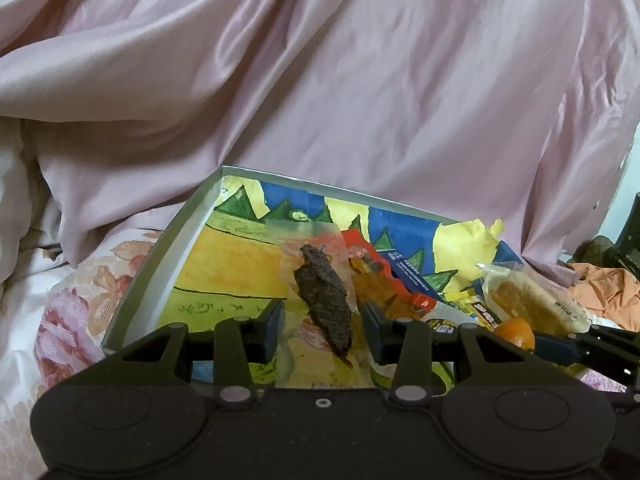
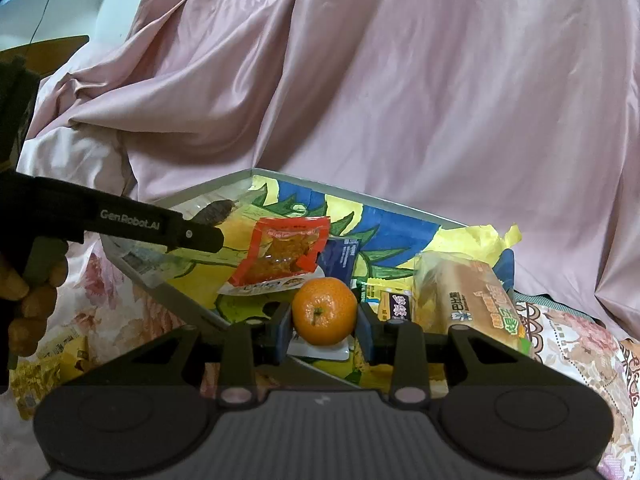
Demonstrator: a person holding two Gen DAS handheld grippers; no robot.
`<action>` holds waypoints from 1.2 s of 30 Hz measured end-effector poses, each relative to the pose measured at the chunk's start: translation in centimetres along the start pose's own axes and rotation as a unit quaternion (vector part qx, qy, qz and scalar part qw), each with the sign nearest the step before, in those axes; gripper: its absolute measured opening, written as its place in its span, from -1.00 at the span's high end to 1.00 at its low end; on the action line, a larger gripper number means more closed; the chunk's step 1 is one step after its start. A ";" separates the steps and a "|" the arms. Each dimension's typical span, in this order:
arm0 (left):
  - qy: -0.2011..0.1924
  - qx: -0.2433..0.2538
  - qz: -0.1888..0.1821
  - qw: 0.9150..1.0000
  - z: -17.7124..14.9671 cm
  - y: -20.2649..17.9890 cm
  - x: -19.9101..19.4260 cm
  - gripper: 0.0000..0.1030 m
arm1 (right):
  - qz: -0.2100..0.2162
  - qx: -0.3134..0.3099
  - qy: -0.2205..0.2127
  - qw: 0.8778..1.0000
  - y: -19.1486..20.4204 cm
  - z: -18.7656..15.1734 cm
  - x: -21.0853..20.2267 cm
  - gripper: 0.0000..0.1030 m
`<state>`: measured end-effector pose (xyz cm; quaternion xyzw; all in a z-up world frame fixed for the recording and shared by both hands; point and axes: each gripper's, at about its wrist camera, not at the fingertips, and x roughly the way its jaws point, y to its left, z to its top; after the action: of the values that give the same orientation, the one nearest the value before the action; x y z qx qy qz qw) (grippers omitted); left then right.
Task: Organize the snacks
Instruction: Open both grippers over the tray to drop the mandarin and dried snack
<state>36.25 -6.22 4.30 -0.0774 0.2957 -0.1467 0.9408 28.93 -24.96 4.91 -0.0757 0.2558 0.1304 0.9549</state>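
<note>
Two grippers over painted tray (image 1: 168, 240) on floral bedding (image 1: 72, 300). Left gripper (image 1: 322, 316) clamps clear packet with dark dried snack (image 1: 324, 300). Right gripper (image 2: 324, 318) squeezes orange (image 2: 324, 310) above tray edge. Red snack pouch (image 2: 286, 254), wrapped bread (image 2: 468, 296) lie in tray.

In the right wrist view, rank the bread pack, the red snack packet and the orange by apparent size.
1. Bread pack, partly cut off by the gripper.
2. Red snack packet.
3. Orange, though it sits nearest the camera, so it looks bigger than it is.
</note>
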 end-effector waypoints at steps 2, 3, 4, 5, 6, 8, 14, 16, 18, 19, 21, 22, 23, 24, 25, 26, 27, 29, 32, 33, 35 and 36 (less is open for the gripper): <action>0.002 0.000 0.001 1.000 0.0 0.0 0.1 0.13 | 0.000 0.000 0.000 1.000 0.0 0.0 0.0 0.26; 0.004 0.000 0.000 1.000 0.0 0.0 0.2 0.13 | 0.000 0.001 0.000 1.000 0.0 0.0 0.0 0.26; 0.006 0.000 0.001 1.000 -0.1 0.0 0.2 0.13 | 0.000 0.001 0.000 1.000 0.0 0.0 0.0 0.26; 0.006 0.000 0.001 1.000 -0.1 0.0 0.3 0.20 | 0.000 0.000 -0.001 1.000 0.0 0.0 0.0 0.26; 0.009 0.000 0.000 1.000 -0.1 0.0 0.4 0.22 | 0.000 -0.001 -0.001 1.000 0.0 0.1 0.0 0.26; 0.012 -0.003 -0.003 1.000 -0.2 0.1 0.4 0.20 | 0.000 -0.002 -0.002 1.000 0.1 0.1 0.0 0.23; -0.001 -0.016 0.000 1.000 -0.2 0.5 -1.1 -0.25 | -0.010 -0.007 -0.016 1.000 0.5 0.4 -0.8 -0.12; -0.010 -0.016 0.002 1.000 -0.2 0.7 -2.1 -0.48 | -0.013 -0.004 -0.022 1.000 0.6 0.5 -1.4 -0.27; -0.022 -0.014 0.005 1.000 -0.2 0.7 -3.2 -0.60 | -0.020 -0.001 -0.032 0.999 1.0 0.6 -2.3 -0.43; -0.027 -0.012 0.005 1.000 -0.2 0.8 -3.8 -0.68 | -0.024 -0.001 -0.038 0.999 1.3 0.6 -2.8 -0.57; -0.039 -0.012 0.007 0.999 -0.4 1.0 -5.2 -0.83 | -0.033 -0.003 -0.053 0.998 2.0 0.6 -4.0 -0.72; -0.045 -0.013 0.011 0.999 -0.5 1.1 -5.8 -0.95 | -0.039 -0.005 -0.059 0.997 2.3 0.6 -4.6 -0.78; -0.052 -0.014 0.015 0.998 -0.7 1.2 -6.5 -0.98 | -0.043 -0.005 -0.064 0.997 2.6 0.5 -5.2 -0.85; -0.060 -0.014 0.021 0.998 -0.9 1.3 -7.3 -0.98 | -0.046 -0.003 -0.069 0.997 2.9 0.4 -5.9 -0.88; -0.068 -0.012 0.024 0.997 -1.2 1.4 -8.0 -0.98 | -0.047 0.000 -0.074 0.996 3.1 0.3 -6.5 -0.94; -0.072 -0.008 0.028 0.997 -1.4 1.4 -8.6 -0.98 | -0.047 0.003 -0.079 0.996 3.4 0.1 -7.2 -0.99; -0.074 -0.005 0.030 0.997 -1.8 1.5 -9.2 -0.98 | -0.048 0.006 -0.083 0.995 3.7 -0.1 -7.9 -0.99; -0.080 0.000 0.033 0.996 -2.5 1.7 -10.6 -0.98 | -0.050 0.008 -0.088 0.995 4.3 -0.4 -9.1 -0.99; -0.086 0.006 0.038 0.996 -3.7 2.0 -12.4 -0.98 | -0.051 0.008 -0.093 0.994 5.3 -1.0 -10.7 -0.99; -0.087 0.009 0.039 0.995 -4.1 2.1 -13.0 -0.99 | -0.050 0.006 -0.093 0.994 5.7 -1.3 -11.2 -1.00; -0.087 0.016 0.042 0.995 -5.0 2.2 -14.0 -0.99 | -0.048 0.005 -0.088 0.995 6.6 -1.9 -11.9 -1.00; -0.086 0.020 0.042 0.995 -5.5 2.3 -14.6 -0.98 | -0.046 0.005 -0.084 0.995 7.0 -2.2 -12.1 -1.00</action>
<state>22.17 0.34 7.14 -0.0586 0.2140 -0.1053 0.9694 15.75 -21.27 8.68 -0.0713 0.1718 0.0905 0.9784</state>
